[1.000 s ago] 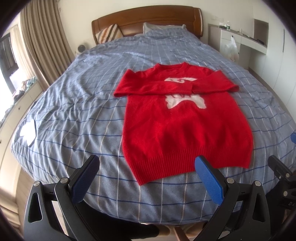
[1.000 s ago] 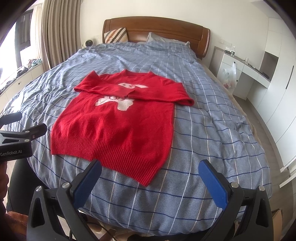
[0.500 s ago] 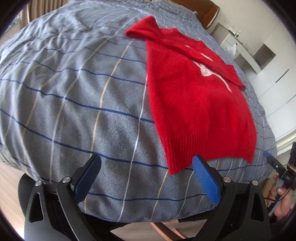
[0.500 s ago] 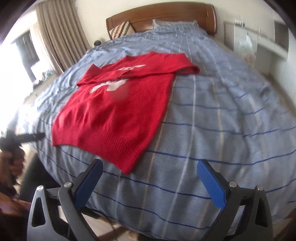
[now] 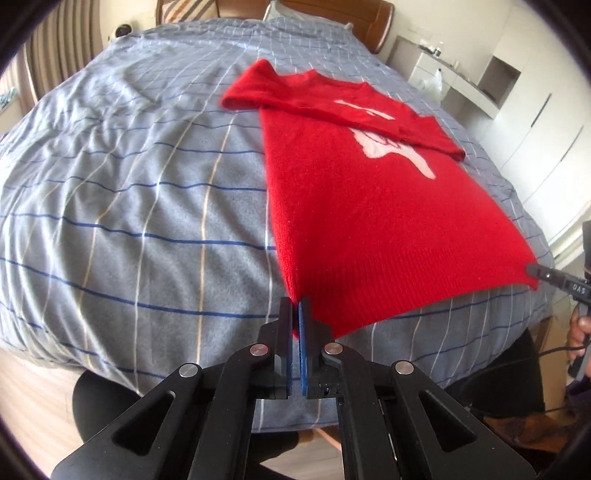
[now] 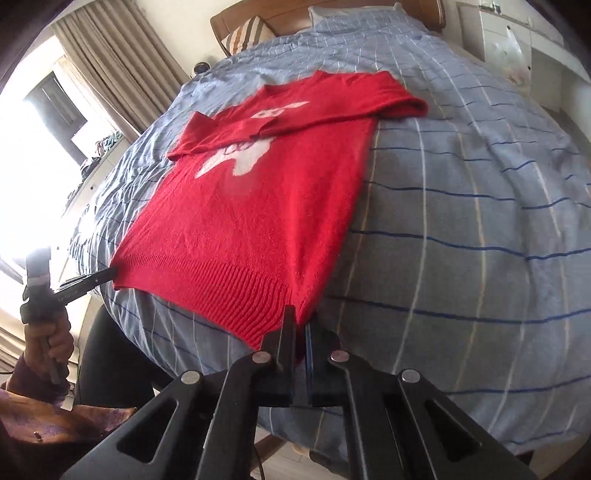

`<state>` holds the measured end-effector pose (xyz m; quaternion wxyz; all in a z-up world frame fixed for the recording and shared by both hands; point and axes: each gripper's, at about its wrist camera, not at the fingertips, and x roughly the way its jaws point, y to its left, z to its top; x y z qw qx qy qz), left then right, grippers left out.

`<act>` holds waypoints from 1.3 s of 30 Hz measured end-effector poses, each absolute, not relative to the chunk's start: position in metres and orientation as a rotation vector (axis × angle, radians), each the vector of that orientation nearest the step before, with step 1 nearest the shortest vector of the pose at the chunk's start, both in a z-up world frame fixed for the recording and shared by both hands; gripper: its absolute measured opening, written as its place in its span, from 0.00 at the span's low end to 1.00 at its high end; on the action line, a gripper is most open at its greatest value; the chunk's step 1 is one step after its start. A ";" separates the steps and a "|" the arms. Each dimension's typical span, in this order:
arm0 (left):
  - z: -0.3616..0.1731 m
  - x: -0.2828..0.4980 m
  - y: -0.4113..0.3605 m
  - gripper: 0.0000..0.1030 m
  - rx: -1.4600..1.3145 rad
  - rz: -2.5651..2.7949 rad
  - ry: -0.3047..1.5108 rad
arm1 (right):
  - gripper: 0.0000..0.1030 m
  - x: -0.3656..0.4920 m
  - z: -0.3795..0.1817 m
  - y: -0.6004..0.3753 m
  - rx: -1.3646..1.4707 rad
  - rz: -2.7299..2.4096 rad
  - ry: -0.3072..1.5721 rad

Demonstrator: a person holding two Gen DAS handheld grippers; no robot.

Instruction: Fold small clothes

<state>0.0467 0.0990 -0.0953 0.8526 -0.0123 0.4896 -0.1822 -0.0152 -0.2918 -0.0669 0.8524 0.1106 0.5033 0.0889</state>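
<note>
**Sleeves folded in, hem gripped at both corners, body fold not yet made**

A red sweater (image 5: 369, 206) is laid flat, front up, on a blue checked bedspread (image 5: 129, 206), with its ribbed hem (image 6: 221, 291) at the near edge of the bed and its neck toward the wooden headboard (image 6: 236, 18). Both sleeves (image 5: 332, 107) are seen already folded across the chest, over the white motif (image 6: 236, 158), so the first stage of the fold can be judged complete.

The left gripper (image 5: 295, 317) is closed tight on the hem's left corner, with red knit pinched between its blue pads. The right gripper (image 6: 300, 325) is likewise closed on the hem's right corner; a narrow gap shows lower down between the pads, and how much cloth is caught is hard to judge behind the fingers. Each gripper's tip is also visible at the far hem corner in the other camera's view.

The body is not yet folded: the hem lies on the bedspread, barely raised. What appears to be left is for the hem to be carried up toward the shoulders, and possibly a further fold to make the parcel compact.
</note>
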 end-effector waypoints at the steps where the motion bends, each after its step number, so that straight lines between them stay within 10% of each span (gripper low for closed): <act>1: -0.096 0.044 0.098 0.00 -0.014 -0.381 1.029 | 0.03 -0.020 -0.066 -0.293 0.240 0.176 1.065; 15: -0.154 0.044 0.097 0.06 -0.060 -0.245 1.040 | 0.06 -0.006 -0.140 -0.295 0.187 0.082 1.143; 17: -0.151 0.042 0.100 0.20 -0.067 -0.257 1.053 | 0.34 -0.006 -0.133 -0.299 0.176 0.109 1.189; 19: -0.140 0.037 0.108 0.54 -0.056 -0.238 1.052 | 0.42 -0.008 -0.113 -0.303 0.100 0.109 1.195; 28: -0.090 0.045 0.155 0.68 -0.155 -0.081 0.884 | 0.67 0.109 -0.025 -0.229 -0.421 0.326 0.901; 34: -0.080 0.031 0.159 0.70 -0.219 -0.040 0.843 | 0.64 0.225 -0.112 -0.169 -0.589 0.341 0.975; 36: -0.086 0.023 0.163 0.71 -0.198 -0.018 0.852 | 0.45 0.241 -0.120 -0.178 -0.469 0.352 0.987; 37: -0.090 0.019 0.167 0.71 -0.184 -0.004 0.865 | 0.16 0.246 -0.116 -0.186 -0.416 0.320 0.983; 39: -0.099 0.012 0.177 0.71 -0.170 0.025 0.898 | 0.09 0.245 -0.095 -0.216 -0.275 0.272 0.940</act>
